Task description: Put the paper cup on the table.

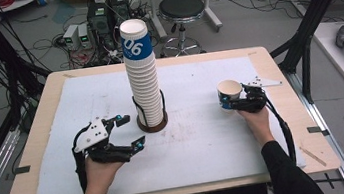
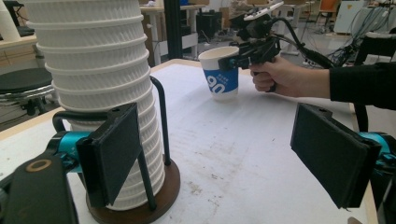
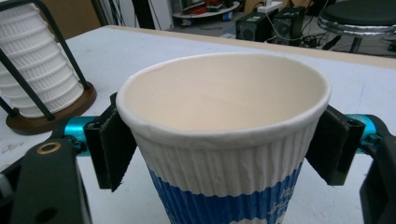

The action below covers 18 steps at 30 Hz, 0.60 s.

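Observation:
A tall stack of white ribbed paper cups (image 1: pixel 142 75) stands in a dark wire holder with a round wooden base (image 1: pixel 153 124) at the middle of the table; the top cup has a blue band. My left gripper (image 1: pixel 131 131) hangs open just left of the base, and in the left gripper view its pads (image 2: pixel 112 154) stand wide apart beside the stack (image 2: pixel 98 79). My right gripper (image 1: pixel 227 102) is shut on a single upright blue-banded cup (image 1: pixel 229 89) at the right. Its pads press both sides under the rim (image 3: pixel 224 140). I cannot tell whether the cup (image 2: pixel 220 74) touches the mat.
A white mat (image 1: pixel 196 144) covers most of the wooden table (image 1: pixel 39 139). Beyond the far edge stand a black stool (image 1: pixel 181 10) and computer boxes (image 1: pixel 99 16) with cables. Black frame posts (image 1: pixel 303 34) rise at the right.

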Each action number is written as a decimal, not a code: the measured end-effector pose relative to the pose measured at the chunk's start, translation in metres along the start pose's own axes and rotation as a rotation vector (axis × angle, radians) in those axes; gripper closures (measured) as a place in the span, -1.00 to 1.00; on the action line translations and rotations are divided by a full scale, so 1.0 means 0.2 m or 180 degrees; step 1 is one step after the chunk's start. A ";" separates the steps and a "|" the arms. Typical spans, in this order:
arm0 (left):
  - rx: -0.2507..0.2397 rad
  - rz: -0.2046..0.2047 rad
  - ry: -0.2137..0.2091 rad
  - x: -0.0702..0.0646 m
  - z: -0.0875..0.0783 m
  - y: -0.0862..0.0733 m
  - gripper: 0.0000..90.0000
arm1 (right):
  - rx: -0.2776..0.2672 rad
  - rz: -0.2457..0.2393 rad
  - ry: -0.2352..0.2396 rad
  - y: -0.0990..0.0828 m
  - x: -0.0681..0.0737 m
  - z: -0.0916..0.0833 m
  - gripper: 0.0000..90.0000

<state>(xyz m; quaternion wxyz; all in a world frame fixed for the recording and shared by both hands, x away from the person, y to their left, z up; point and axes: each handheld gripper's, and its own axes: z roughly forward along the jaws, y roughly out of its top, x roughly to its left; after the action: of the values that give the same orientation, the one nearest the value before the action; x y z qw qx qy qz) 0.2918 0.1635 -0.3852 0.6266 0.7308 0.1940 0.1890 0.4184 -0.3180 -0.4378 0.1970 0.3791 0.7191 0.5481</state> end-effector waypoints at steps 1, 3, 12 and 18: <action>0.0000 0.0000 0.0002 0.00 0.00 0.00 -0.64 | 0.0017 -0.0001 -0.0011 0.00 0.00 0.01 -0.54; 0.0004 0.0005 -0.0002 0.00 0.00 0.00 -0.64 | 0.0047 -0.0029 -0.0019 -0.01 0.01 0.02 -0.54; 0.0014 0.0003 -0.0004 0.00 0.01 0.00 -0.64 | 0.0109 -0.0092 -0.0062 -0.01 0.01 0.01 -0.60; 0.0028 0.0012 -0.0015 -0.01 0.01 0.00 -0.64 | 0.0180 -0.0101 -0.0080 0.00 0.02 0.00 -0.61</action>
<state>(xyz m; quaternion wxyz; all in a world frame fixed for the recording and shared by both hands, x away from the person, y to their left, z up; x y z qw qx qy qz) 0.2917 0.1611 -0.3857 0.6235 0.7343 0.1919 0.1876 0.4162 -0.3158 -0.4373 0.2038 0.3799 0.7377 0.5195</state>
